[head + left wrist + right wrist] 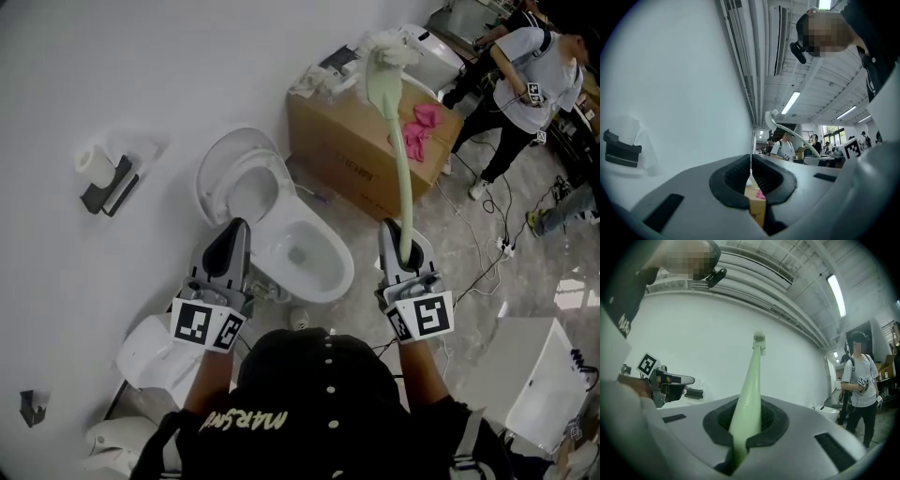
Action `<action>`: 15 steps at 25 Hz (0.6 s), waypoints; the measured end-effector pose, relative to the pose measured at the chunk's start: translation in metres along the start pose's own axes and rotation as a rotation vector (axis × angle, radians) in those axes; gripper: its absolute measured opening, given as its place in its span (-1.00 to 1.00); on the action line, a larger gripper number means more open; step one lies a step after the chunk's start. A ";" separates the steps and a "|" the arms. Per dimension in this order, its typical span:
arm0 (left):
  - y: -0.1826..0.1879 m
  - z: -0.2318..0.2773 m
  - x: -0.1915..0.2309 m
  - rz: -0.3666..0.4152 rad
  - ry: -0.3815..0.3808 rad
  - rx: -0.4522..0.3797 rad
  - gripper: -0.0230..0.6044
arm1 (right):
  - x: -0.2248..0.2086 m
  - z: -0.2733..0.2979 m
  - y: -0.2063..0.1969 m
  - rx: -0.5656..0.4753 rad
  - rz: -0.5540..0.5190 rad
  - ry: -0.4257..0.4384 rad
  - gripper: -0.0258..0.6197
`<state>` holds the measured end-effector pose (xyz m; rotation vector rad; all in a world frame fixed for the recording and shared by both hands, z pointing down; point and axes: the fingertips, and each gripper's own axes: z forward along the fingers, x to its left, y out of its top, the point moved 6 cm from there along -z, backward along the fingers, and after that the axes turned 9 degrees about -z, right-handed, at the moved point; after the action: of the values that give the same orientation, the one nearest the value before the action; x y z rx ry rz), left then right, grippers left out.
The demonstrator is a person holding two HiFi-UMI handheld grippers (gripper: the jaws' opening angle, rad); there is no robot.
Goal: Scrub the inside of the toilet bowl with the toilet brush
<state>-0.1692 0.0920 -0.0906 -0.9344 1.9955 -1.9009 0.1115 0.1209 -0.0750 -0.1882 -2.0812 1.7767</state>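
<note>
The white toilet (pixel 323 272) stands against the wall with its lid (pixel 225 159) raised and the bowl uncovered. My right gripper (pixel 401 242) is shut on the pale green handle of the toilet brush (pixel 401 159), to the right of the bowl. The handle rises steeply, and the white brush head (pixel 386 45) is up in the air over the box. In the right gripper view the handle (pixel 749 394) runs up between the jaws. My left gripper (pixel 232 236) is shut with nothing in it, at the bowl's left rim.
A cardboard box (pixel 356 155) with pink gloves (pixel 422 129) on it stands behind the toilet to the right. A paper holder (pixel 105 178) hangs on the wall at left. Two people (pixel 525 89) stand at the far right. Cables (pixel 487 253) lie on the floor there.
</note>
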 end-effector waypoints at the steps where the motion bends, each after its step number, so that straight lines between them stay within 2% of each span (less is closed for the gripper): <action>1: 0.000 0.002 0.003 -0.002 -0.004 0.002 -0.81 | 0.001 0.003 -0.001 0.002 0.000 -0.003 -0.88; 7: -0.003 0.007 0.014 -0.015 -0.024 0.022 -0.82 | 0.008 0.013 -0.006 0.028 0.006 -0.007 -0.88; 15: -0.019 0.013 0.021 -0.046 -0.013 0.067 -0.82 | 0.008 0.024 -0.018 0.072 0.019 0.019 -0.88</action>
<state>-0.1725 0.0704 -0.0686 -0.9799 1.9070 -1.9673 0.0978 0.0986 -0.0581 -0.2041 -2.0053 1.8497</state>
